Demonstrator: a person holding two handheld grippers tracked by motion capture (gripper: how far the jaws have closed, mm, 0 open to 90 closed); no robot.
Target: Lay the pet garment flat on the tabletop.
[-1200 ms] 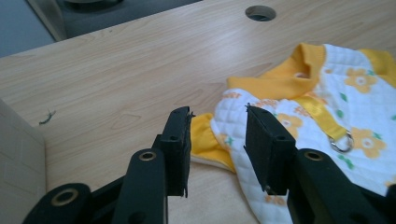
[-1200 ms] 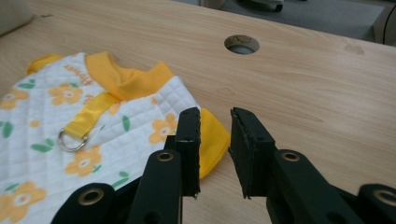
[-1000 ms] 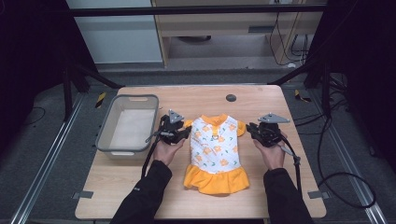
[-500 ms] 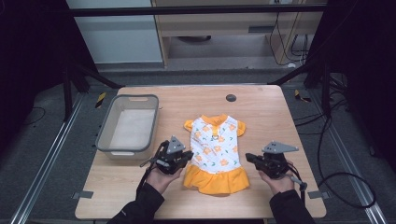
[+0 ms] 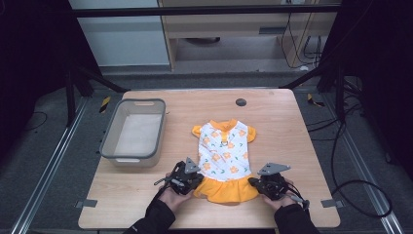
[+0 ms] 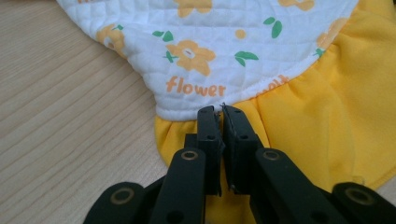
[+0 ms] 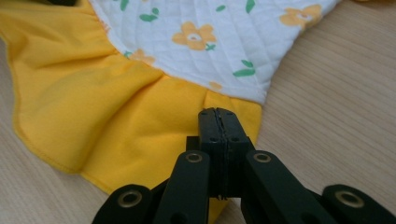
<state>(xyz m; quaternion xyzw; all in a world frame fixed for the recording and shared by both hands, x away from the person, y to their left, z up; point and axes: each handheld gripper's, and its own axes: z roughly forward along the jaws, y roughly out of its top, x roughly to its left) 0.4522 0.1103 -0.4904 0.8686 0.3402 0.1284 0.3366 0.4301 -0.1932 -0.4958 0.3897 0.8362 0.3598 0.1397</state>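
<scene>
Fingers (image 6: pixel 243 135) pinched on quilted floral dress (image 5: pixel 224 156), gathered yellow frill

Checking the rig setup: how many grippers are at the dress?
2: the left gripper at the dress's left skirt edge, the right gripper at its right.

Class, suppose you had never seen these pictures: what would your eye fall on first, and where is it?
The small dress, white with orange flowers and a yellow skirt, lies flat mid-table. The left tongs and right tongs are shut at the skirt's two sides. A grey bin stands to its left.
</scene>
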